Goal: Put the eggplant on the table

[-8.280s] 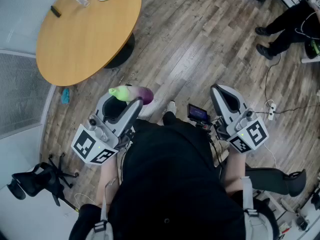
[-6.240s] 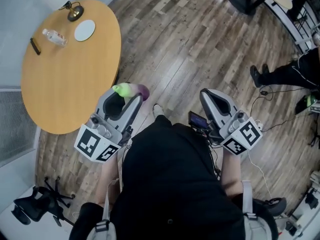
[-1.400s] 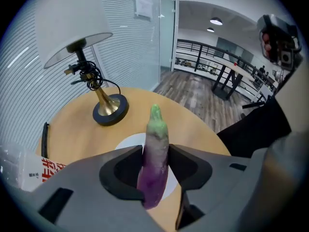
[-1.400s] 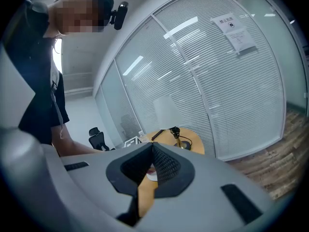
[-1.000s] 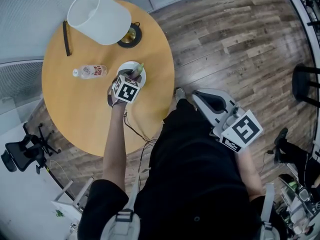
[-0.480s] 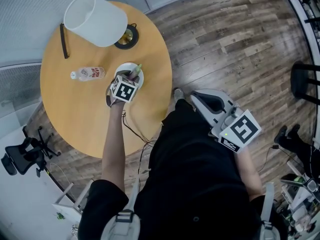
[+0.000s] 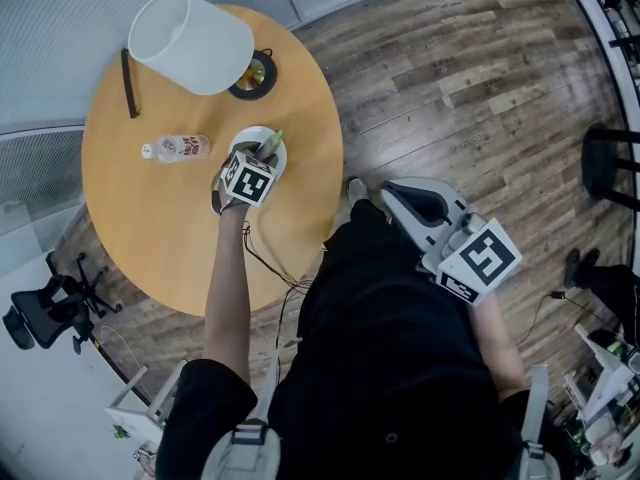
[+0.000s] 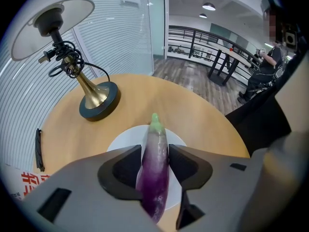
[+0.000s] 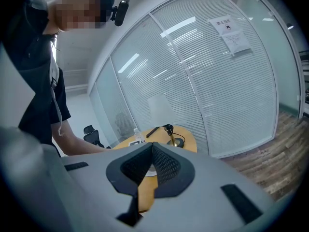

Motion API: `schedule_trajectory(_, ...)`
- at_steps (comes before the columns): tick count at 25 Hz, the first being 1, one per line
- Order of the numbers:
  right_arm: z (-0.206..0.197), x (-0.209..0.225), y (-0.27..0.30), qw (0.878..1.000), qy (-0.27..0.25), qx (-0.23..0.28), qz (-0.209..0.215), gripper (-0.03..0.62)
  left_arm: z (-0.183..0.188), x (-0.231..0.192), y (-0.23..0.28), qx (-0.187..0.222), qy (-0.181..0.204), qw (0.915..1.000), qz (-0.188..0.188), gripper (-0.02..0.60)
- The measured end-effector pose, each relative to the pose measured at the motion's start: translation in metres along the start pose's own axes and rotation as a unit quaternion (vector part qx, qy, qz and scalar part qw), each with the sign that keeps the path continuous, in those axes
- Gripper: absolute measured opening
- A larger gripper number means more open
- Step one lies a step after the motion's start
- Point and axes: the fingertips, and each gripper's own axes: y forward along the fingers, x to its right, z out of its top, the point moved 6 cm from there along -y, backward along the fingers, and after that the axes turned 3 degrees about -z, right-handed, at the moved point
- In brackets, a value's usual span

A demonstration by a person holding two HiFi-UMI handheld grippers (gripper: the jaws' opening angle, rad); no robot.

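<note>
A purple eggplant [image 8: 155,168] with a green tip sits lengthwise between the jaws of my left gripper [image 8: 154,151], which is shut on it. The gripper points steeply down over a white plate [image 8: 123,141] on the round wooden table [image 8: 198,115]. From the head view, the left gripper [image 7: 263,151] hangs over the plate [image 7: 250,132], and the eggplant's green tip [image 7: 273,139] pokes out past it. I cannot tell whether the eggplant touches the plate. My right gripper [image 7: 400,196] hovers over the floor beside the person's body, jaws shut and empty [image 9: 152,151].
On the table [image 7: 170,238] stand a lamp with a white shade [image 7: 190,40] and a dark round base [image 8: 96,101], a lying water bottle [image 7: 178,148] and a black strip [image 7: 127,83]. An office chair [image 7: 40,308] is at the left. Wooden floor lies to the right.
Seconds ago the left gripper held the eggplant over the floor, away from the table; now it holds it over the plate. In the last second nothing visibly moved.
</note>
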Motion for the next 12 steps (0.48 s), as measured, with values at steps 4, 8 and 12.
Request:
schedule_trajectory(4, 0.0, -0.0008, -0.0013, 1.0, -0.001, -0.001, 0.0, 0.017, -0.0004, -0.0009, -0.002, -0.008, 0.006, 0.9999, 0.01, 0.206)
schedule_trajectory(8, 0.0001, -0.003, -0.002, 1.0, -0.003, 0.003, 0.0, 0.017, -0.0008, -0.0014, -0.0049, -0.01, 0.012, 0.9998, 0.013, 0.215)
schedule_trajectory(12, 0.0, -0.005, -0.0033, 1.0, -0.005, 0.005, 0.003, 0.017, -0.0008, 0.0001, -0.008, -0.01, 0.015, 0.9997, 0.014, 0.215)
